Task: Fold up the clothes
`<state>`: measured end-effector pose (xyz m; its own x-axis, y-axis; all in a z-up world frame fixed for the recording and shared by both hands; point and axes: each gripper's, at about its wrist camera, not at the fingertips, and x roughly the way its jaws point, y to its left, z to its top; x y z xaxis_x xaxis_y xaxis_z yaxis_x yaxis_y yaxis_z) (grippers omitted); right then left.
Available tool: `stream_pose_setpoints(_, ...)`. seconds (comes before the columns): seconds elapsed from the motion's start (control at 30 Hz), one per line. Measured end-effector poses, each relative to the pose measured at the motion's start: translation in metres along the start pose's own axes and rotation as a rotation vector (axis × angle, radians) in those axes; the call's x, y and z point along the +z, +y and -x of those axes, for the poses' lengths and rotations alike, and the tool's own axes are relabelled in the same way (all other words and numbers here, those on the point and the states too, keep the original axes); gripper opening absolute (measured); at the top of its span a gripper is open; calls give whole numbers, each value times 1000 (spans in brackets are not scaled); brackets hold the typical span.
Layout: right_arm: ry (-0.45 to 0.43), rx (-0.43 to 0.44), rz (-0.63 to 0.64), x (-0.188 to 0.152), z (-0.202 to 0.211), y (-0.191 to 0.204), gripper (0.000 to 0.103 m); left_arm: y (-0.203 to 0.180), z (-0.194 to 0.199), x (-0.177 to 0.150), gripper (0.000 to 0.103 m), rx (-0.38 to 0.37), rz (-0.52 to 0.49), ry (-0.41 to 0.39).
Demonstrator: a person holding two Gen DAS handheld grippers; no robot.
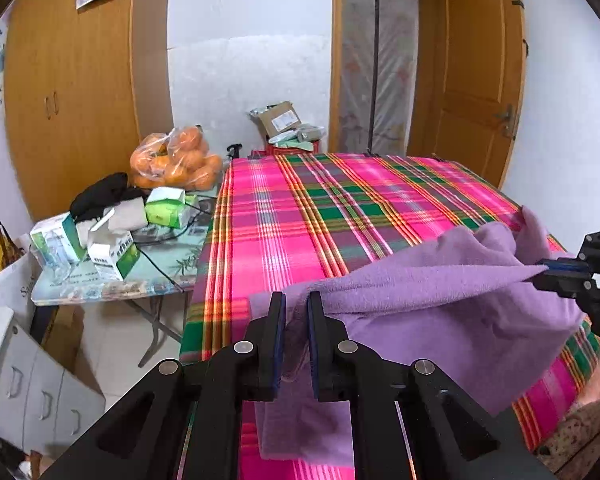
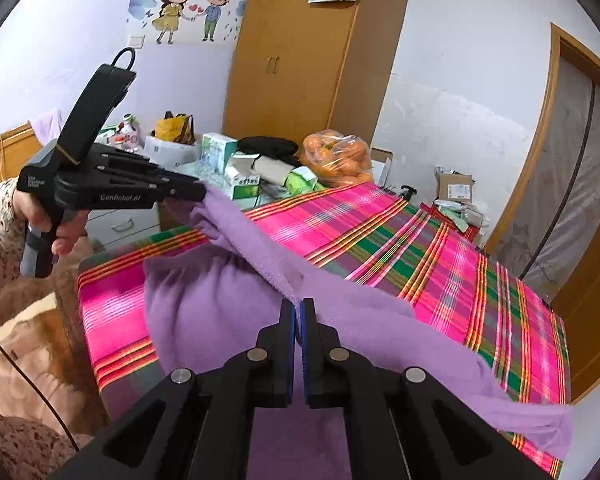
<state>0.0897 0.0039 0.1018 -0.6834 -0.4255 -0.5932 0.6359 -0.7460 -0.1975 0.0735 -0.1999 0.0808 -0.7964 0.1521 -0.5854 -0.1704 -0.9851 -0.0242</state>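
You hold the purple fleece garment [image 1: 440, 296] lifted above the plaid-covered tabletop [image 1: 320, 216], its lower part draping onto the plaid. Your left tool [image 1: 297, 308] pinches one end of the upper edge; your right tool [image 2: 299, 312] is pressed together on the other end. The fabric appears soft, light and limp, so it will likely sag between grips. Hold at corners or seams.

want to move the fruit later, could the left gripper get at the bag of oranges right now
Probably not yet: the left gripper is shut on the purple cloth, stretched to the right gripper. The bag of oranges sits on the cluttered side table.
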Motion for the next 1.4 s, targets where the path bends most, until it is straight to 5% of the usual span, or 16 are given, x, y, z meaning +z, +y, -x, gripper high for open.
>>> stream_pose_setpoints(0.4, 112, 42, -30, -44, -20, 19, 3, 20, 1, -53, 16, -73, 141, 82)
stream_pose_setpoints(0.83, 158, 79, -77, -69, -26, 19, 3, 34, -3, -101, 30, -315, 658, 110)
stream_pose_setpoints(0.93, 157, 85, -88, -72, -26, 18, 3, 41, -11, -101, 52, -329, 779, 112)
stream_pose_setpoints(1.13, 154, 86, -88, -76, -26, 20, 3, 51, -22, -104, 51, -288, 956, 141)
stream_pose_setpoints(1.3, 132, 77, -93, -74, -23, 20, 3, 50, -13, -94, 16, -211, 955, 89)
stream_pose_setpoints(1.4, 99, 67, -87, -67, -17, 21, 3, 53, -9, -82, 13, -203, 962, 60)
